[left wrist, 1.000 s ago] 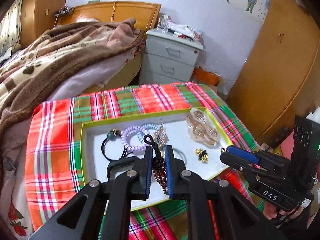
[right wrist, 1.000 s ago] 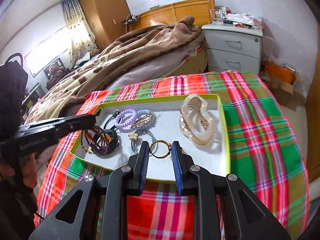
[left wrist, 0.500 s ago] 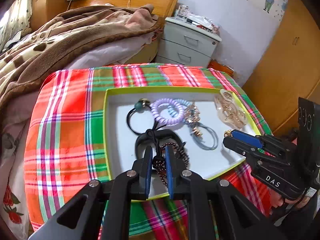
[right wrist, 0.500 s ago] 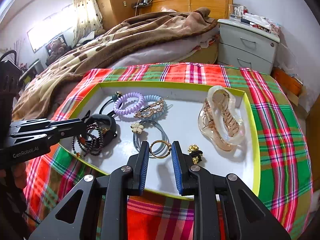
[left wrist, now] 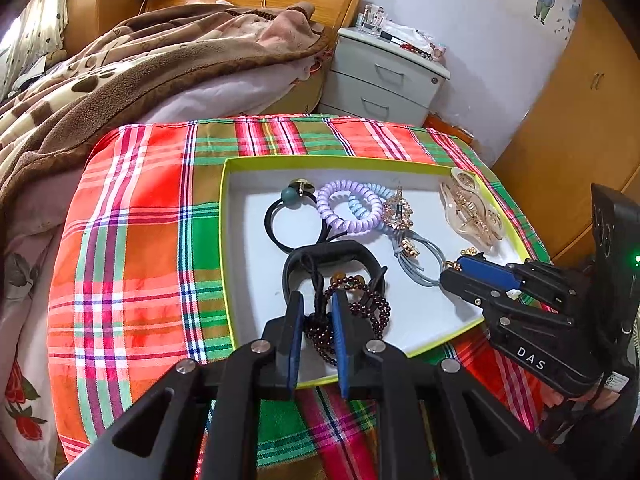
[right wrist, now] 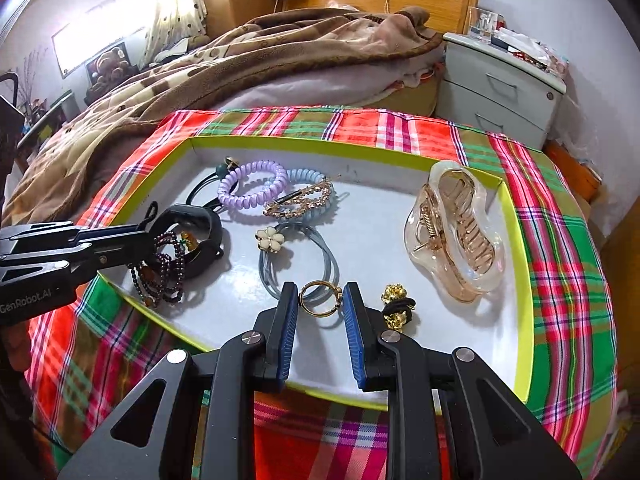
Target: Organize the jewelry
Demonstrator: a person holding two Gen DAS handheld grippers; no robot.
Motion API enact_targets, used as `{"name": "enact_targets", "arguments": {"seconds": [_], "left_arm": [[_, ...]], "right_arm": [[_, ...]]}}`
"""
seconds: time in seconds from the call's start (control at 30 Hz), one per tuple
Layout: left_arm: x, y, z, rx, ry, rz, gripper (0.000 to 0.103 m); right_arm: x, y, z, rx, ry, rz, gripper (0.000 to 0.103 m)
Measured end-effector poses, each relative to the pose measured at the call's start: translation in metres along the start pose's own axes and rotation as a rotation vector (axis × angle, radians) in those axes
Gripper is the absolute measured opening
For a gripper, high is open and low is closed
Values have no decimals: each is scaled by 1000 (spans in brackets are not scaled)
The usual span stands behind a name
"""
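Note:
A white tray with a lime-green rim lies on a plaid cloth. My left gripper is shut on a dark beaded bracelet, low over the tray's near left part beside a black band; the bracelet also shows in the right wrist view. My right gripper is shut on a gold ring, just above the tray's near edge. The tray holds a clear claw clip, a purple coil tie, a flower hair tie and a gold-beaded tie.
The plaid-covered table stands beside a bed with a brown blanket. A grey nightstand stands behind, and a wooden wardrobe to the right.
Both grippers have dropped lower toward the tray. The left gripper has carried the bracelet to the near left part beside the black band. The ring now hangs just over the tray floor.

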State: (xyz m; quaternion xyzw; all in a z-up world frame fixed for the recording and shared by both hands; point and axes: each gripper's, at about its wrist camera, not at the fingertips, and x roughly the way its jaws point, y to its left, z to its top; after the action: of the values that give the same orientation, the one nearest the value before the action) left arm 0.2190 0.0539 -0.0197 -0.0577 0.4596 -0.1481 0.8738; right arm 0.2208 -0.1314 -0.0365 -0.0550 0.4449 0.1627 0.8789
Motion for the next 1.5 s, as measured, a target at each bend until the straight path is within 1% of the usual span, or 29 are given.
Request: {"name": "enact_targets", "arguments": {"seconds": [0.07,0.13,0.27,0.37,0.6,0.73,0.83,0.9,0.93,1.03,1.2,1.23,1.3,1.4,1.5], "left_arm": [[0,0,0,-2,3,7,25],[1,1,-1,-6,8,15,29],[0,1,-2,-6,11,18,29],[0,2,-2,-15,16,19,30],[-6,1,-5,-21,5,38,33],[-15,-7,-10,5,-25,88,36],[-25,-12,-14,5,-47,94,36],[-30,-17,-17,12,-63,141,36],[-32,-19,-20,13,-67,157,36],[-39,-24,-28,-1,-74,172,36],[-50,-38,-43,10,-100,227,36],[-53,-41,-47,6,-112,241,36],[-58,-48,-52,11,-133,246,36],[-63,-57,-56,14,-156,272,36],[-66,-63,-61,16,-162,280,36]], "right_arm": [[0,0,0,1,5,4,24],[1,0,2,1,9,3,24],[2,1,3,2,13,1,24],[2,2,3,3,13,1,28],[-3,3,0,11,-5,5,29],[-16,4,-2,29,-42,17,29],[-27,6,-4,40,-70,12,30],[-37,7,-7,52,-90,12,30],[-41,8,-9,60,-100,8,30],[-53,8,-16,85,-125,-14,30],[-72,10,-29,107,-157,-49,31],[-76,12,-32,112,-164,-59,33],[-81,14,-38,106,-172,-68,52],[-87,19,-46,103,-177,-73,53],[-89,20,-53,111,-180,-83,53]]}}
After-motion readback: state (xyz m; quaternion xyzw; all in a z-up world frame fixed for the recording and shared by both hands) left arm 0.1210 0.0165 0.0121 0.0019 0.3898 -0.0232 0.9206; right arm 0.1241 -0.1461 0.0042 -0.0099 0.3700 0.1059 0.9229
